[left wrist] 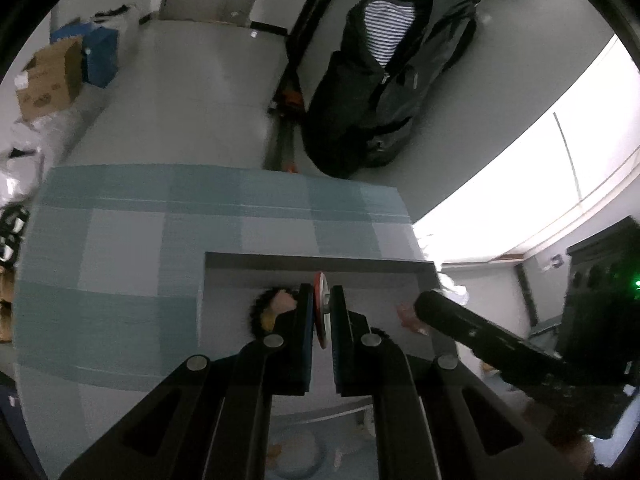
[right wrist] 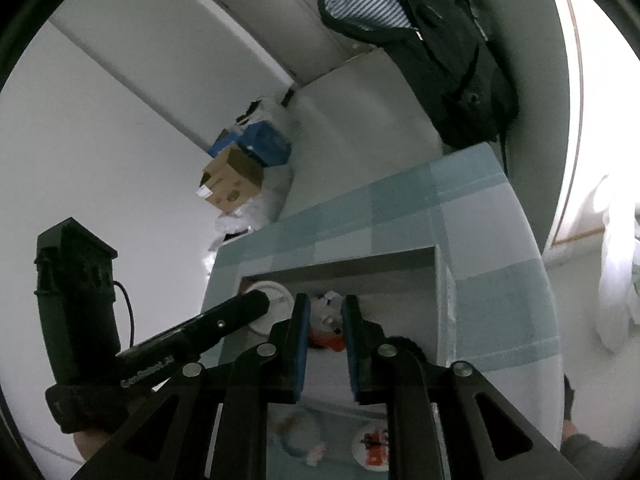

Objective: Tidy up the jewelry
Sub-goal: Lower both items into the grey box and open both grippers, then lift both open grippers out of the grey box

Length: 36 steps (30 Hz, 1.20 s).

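Note:
My left gripper (left wrist: 322,294) is shut on a flat round red-and-white disc (left wrist: 321,312), held edge-on over an open grey box (left wrist: 320,262) on the blue checked cloth (left wrist: 120,240). A black frilly scrunchie (left wrist: 266,312) and a pink item (left wrist: 406,314) lie in the box. My right gripper (right wrist: 325,304) is partly open above the same box (right wrist: 360,266), with a small clear-and-white piece (right wrist: 328,310) and something red (right wrist: 328,342) between its fingers; I cannot tell if they touch them. The left gripper's finger (right wrist: 236,314) shows over a white round item (right wrist: 276,298).
A black backpack (left wrist: 380,92) lies on the floor beyond the table. Cardboard and blue boxes (left wrist: 52,80) stand at the far left. Small round dishes (right wrist: 372,450) sit on the cloth near me. A bright window (left wrist: 540,168) is at the right.

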{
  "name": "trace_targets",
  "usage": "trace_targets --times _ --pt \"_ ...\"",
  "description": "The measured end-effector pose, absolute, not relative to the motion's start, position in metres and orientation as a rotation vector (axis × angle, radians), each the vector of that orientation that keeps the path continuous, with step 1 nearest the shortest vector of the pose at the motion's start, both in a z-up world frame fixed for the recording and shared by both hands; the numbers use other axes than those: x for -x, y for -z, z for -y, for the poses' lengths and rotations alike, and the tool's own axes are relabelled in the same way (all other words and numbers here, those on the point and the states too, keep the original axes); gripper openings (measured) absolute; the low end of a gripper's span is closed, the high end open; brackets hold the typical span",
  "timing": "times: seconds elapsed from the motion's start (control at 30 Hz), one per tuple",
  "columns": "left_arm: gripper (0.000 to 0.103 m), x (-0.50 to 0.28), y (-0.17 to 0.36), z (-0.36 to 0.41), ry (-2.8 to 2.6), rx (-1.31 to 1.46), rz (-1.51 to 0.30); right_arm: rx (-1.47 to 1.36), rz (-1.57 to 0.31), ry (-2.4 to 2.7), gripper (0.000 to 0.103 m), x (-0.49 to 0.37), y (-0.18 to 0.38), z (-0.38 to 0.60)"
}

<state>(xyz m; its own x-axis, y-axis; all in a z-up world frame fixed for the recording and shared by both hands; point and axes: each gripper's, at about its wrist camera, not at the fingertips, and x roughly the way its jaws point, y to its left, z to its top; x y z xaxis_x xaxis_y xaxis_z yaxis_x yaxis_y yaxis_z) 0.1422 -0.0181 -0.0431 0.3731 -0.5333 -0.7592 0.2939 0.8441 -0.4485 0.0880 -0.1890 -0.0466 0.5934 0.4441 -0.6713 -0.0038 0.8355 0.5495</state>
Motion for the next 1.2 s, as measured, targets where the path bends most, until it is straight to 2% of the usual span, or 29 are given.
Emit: trace_targets --times 0.07,0.1,0.13,0.17,0.2,0.23,0.27,0.37,0.47,0.6,0.63,0.77,1.0,1.2 --pt "0.006 -0.143 0.044 0.019 0.55 0.266 -1.096 -0.538 -0.901 -0.266 0.02 -0.087 0.046 0.191" --pt "0.009 -0.144 0.045 0.019 0.554 0.269 -1.107 -0.538 -0.898 -0.263 0.026 -0.087 0.046 0.192" --pt "0.015 -0.143 0.045 0.018 0.553 0.276 -1.113 -0.541 -0.887 -0.265 0.031 -0.085 0.045 0.193" --pt "0.023 -0.143 0.044 0.015 0.553 0.289 -1.105 -0.542 -0.878 -0.265 0.042 -0.084 0.043 0.194" --pt "0.028 -0.141 0.043 0.013 0.558 0.299 -1.096 -0.546 -0.868 -0.267 0.046 -0.083 0.042 0.195" --pt "0.036 -0.141 0.041 0.012 0.557 0.302 -1.086 -0.55 -0.849 -0.277 0.046 -0.08 0.039 0.196" --pt "0.038 -0.139 0.038 0.011 0.55 0.303 -1.071 -0.544 -0.839 -0.279 0.046 -0.079 0.037 0.197" --pt "0.038 -0.135 0.03 0.003 0.544 0.311 -1.045 -0.53 -0.812 -0.277 0.053 -0.074 0.032 0.2" --pt "0.038 -0.128 0.023 -0.006 0.526 0.302 -1.014 -0.525 -0.795 -0.278 0.054 -0.068 0.028 0.204" --pt "0.044 -0.117 0.019 -0.019 0.493 0.29 -0.986 -0.511 -0.758 -0.276 0.067 -0.056 0.021 0.208" --pt "0.046 -0.114 0.019 -0.022 0.48 0.284 -0.98 -0.508 -0.752 -0.275 0.068 -0.054 0.019 0.208" --pt "0.047 -0.104 0.019 -0.03 0.447 0.253 -0.962 -0.478 -0.731 -0.286 0.068 -0.046 0.015 0.206" --pt "0.047 -0.086 0.021 -0.033 0.38 0.149 -0.937 -0.424 -0.706 -0.28 0.08 -0.038 0.014 0.203" --pt "0.056 -0.071 0.028 -0.037 0.347 0.089 -0.929 -0.38 -0.703 -0.275 0.084 -0.03 0.017 0.198"
